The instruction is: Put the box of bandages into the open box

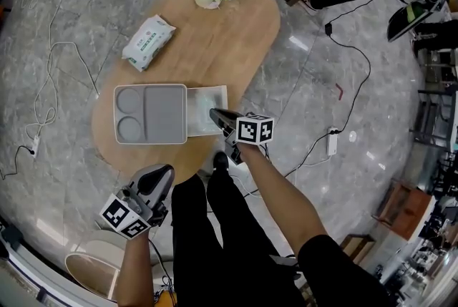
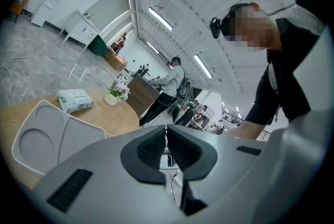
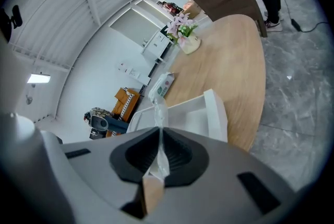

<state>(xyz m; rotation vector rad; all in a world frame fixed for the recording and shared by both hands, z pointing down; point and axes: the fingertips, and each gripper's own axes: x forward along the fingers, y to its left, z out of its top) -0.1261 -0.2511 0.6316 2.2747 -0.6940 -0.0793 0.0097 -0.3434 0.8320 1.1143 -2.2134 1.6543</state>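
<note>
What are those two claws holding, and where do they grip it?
Right gripper pinches a thin clear-wrapped packet near its middle; left gripper holds nothing.

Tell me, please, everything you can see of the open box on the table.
The open box is a shallow white case, plastic by its look, lying flat by the wooden table's near edge. Its grey lid, moulded with two round recesses and one oblong, lies folded out leftward. The right tongs, shut on a clear-wrapped packet, hang over it; contact unclear.
</note>
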